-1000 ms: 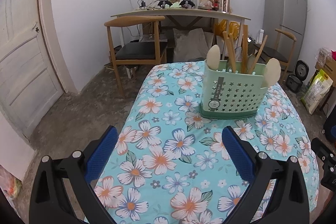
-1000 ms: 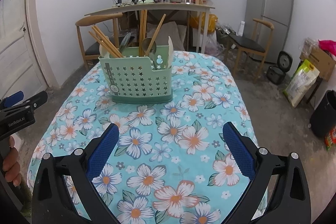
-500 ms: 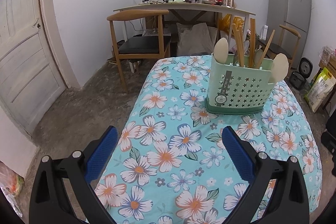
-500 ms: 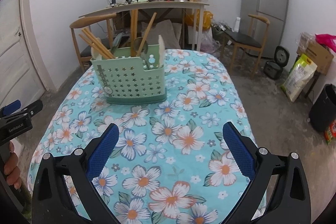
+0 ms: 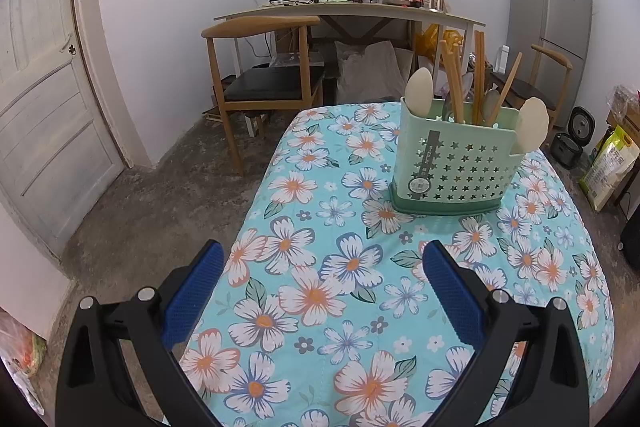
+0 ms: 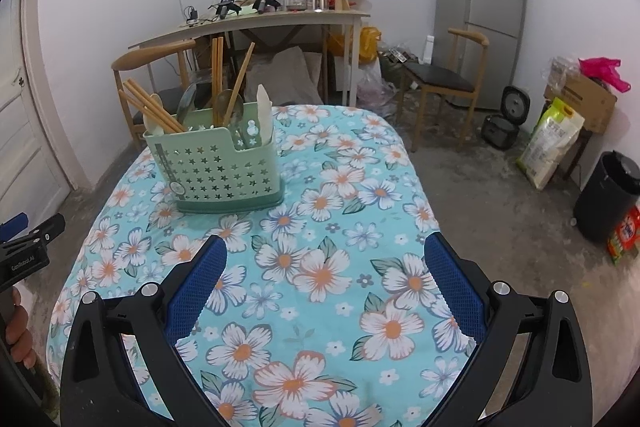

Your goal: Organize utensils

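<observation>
A pale green star-perforated utensil holder stands on the floral tablecloth; it also shows in the right wrist view. It holds wooden chopsticks, spoons and a white spatula. My left gripper is open and empty, well short of the holder and to its left. My right gripper is open and empty, in front of the holder and to its right. The left gripper's body shows at the left edge of the right wrist view.
Wooden chairs and a cluttered long table stand behind. A grey fridge, a rice cooker, bags, boxes and a black bin are at the right. A white door is at the left.
Both grippers have pulled back and shifted, so the holder looks a little farther in both views. Both stay open and empty.
</observation>
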Tool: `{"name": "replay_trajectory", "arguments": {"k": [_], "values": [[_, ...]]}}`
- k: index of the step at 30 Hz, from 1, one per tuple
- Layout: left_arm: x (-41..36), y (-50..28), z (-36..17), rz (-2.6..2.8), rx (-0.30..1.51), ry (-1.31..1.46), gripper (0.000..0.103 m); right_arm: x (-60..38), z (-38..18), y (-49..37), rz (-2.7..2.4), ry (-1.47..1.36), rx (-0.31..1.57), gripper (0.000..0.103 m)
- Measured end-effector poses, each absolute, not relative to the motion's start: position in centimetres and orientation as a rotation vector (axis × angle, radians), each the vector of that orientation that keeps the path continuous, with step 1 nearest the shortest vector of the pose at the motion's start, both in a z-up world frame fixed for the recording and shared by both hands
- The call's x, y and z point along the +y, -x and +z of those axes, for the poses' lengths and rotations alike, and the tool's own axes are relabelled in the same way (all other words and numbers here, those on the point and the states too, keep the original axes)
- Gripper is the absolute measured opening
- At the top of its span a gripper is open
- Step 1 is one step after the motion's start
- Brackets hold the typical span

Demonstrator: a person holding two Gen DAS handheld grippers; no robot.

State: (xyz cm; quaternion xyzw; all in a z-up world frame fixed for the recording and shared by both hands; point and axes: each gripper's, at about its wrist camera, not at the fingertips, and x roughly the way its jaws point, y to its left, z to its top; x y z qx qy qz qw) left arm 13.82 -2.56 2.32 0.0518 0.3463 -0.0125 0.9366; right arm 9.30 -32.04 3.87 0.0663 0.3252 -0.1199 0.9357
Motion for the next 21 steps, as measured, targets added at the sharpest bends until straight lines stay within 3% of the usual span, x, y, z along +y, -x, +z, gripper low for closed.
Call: {"name": "replay_trajectory", "arguments": {"k": [21], "values": [[-0.9, -13.9, 2.8, 0.026, 0.686, -0.109, 0.098, -31.4, 4.2, -10.0, -0.213, -0.124, 0.657, 0.095]]}}
